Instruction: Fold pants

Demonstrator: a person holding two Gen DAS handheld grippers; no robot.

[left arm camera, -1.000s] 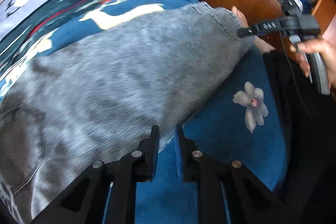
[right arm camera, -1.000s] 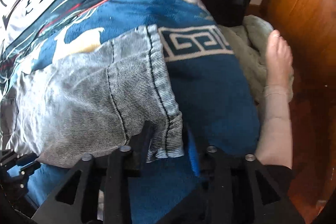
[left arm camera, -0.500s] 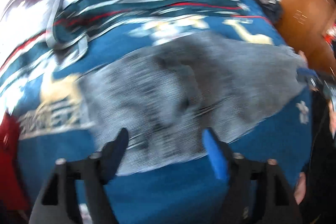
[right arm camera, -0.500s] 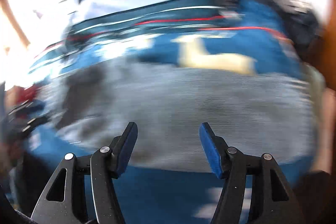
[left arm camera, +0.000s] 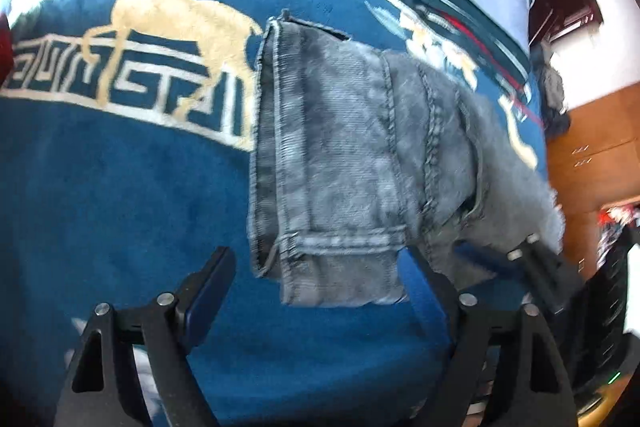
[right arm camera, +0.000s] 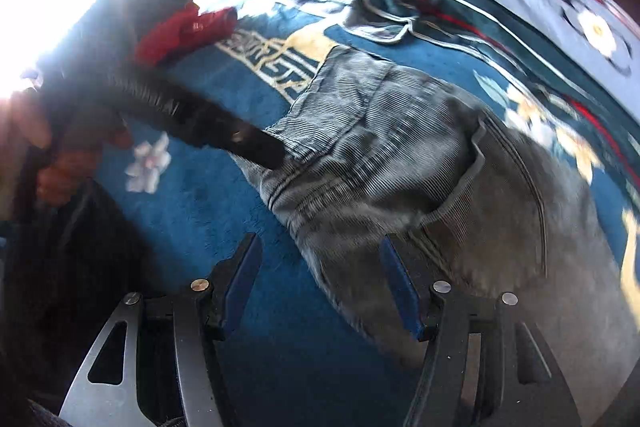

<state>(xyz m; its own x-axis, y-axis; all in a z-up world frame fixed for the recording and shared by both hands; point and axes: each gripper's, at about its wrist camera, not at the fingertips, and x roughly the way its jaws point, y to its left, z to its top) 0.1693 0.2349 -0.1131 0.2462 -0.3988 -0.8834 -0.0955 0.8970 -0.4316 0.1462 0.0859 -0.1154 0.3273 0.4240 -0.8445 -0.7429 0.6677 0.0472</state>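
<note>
Pants (left arm camera: 344, 163) lying on blue patterned blanket (left arm camera: 120, 187) on bed, grey denim, partly folded already by the look of the stacked layers.

Left wrist view: left gripper (left arm camera: 316, 291) hovering at near edge, jaws wide apart, holding nothing. Waistband end and a belt loop just ahead, a loose lower flap sticking out between the pads. Right gripper's dark body visible at right, low against the fabric edge. Risk: closing here likely catches only the bottom flap, not the full stack, so layers would peel apart on lifting. Could also pinch plush blanket along with denim and drag it.

Right wrist view: right gripper (right arm camera: 320, 283) jaws apart, empty, straddling the near edge of the pants (right arm camera: 400, 163) below the pocket seam. Left gripper (right arm camera: 224, 131) seen at far left, tip at or touching the waistband corner, contact hard to confirm through blur. Red cloth (right arm camera: 188, 31) well apart, up the bed. Risk: uneven grabs by the two sides, one on waistband, one on single layer, probably giving a skewed fold. Heavy denim may slip from shallow bite. Blur suggests fast motion, so overshoot past the edge plausible.
</note>
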